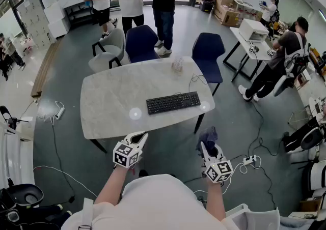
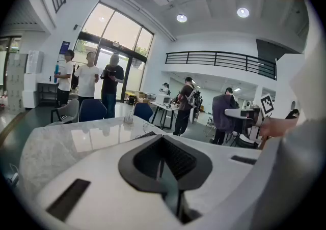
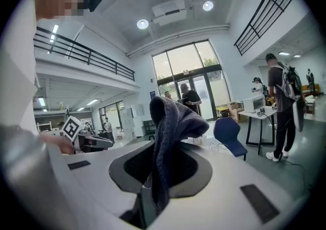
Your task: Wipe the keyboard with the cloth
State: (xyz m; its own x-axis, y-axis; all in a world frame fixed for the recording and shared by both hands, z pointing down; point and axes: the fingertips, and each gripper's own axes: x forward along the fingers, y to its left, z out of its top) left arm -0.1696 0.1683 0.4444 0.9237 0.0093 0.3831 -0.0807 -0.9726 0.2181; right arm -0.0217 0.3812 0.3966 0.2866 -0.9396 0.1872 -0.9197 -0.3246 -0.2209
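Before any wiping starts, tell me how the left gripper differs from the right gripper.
The left gripper has its jaws shut on nothing; the right gripper is shut on the dark cloth, which sticks up past its jaws. In the head view, the left gripper sits by the table's near edge; the right gripper hangs out past its corner. Both are short of the keyboard.

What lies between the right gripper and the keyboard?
Head view: only floor and the bare front edge of the table separate the right gripper, holding the cloth, from the keyboard.
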